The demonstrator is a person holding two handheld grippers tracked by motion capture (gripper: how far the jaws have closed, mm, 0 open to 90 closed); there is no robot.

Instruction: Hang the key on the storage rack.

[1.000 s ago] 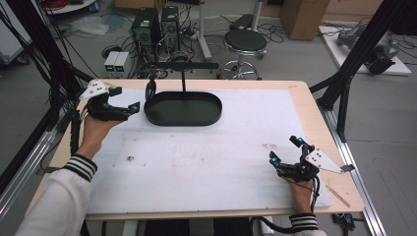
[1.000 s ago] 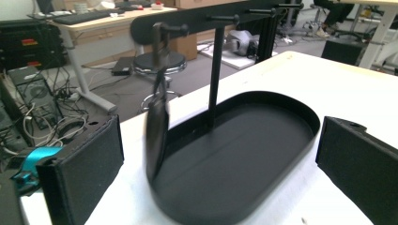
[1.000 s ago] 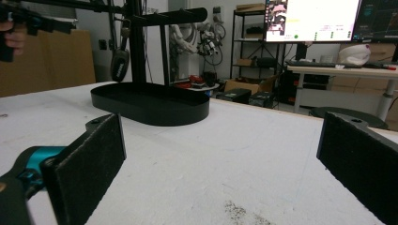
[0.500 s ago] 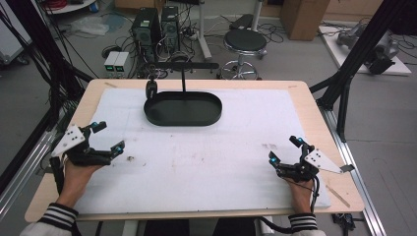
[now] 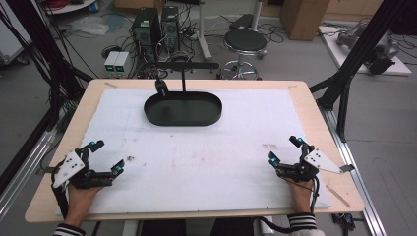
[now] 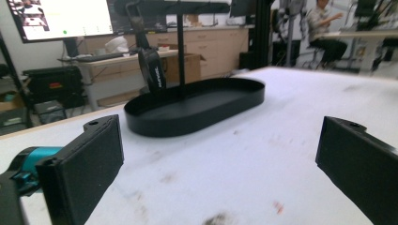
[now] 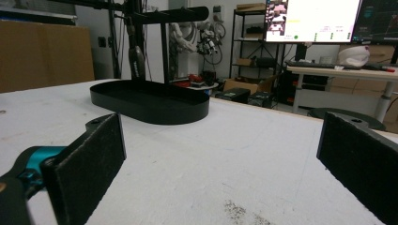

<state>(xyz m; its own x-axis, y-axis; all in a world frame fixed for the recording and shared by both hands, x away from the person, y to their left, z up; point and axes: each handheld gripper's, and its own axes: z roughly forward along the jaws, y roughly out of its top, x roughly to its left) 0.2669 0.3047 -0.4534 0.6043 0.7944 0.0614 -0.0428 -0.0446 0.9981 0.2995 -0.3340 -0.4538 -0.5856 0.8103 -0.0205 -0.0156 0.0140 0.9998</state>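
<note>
A black oval tray (image 5: 183,109) with an upright post and crossbar (image 5: 183,66) stands at the back middle of the white mat. A dark strap-like object (image 5: 161,88) hangs from the bar's left end; it also shows in the left gripper view (image 6: 151,69) and the right gripper view (image 7: 136,60). My left gripper (image 5: 107,156) rests open at the mat's front left, nothing between its jaws. My right gripper (image 5: 285,150) rests open at the front right, equally empty. Both point toward the tray (image 6: 197,105) (image 7: 150,101).
The wooden table edge (image 5: 196,214) runs along the front beneath both hands. Small dark smudges (image 5: 131,158) mark the mat near the left gripper. A stool (image 5: 245,43), computer towers (image 5: 153,25) and cables lie on the floor beyond the table.
My left gripper has pulled back from beside the tray to the front left of the mat and settled there. The right gripper has stayed in place.
</note>
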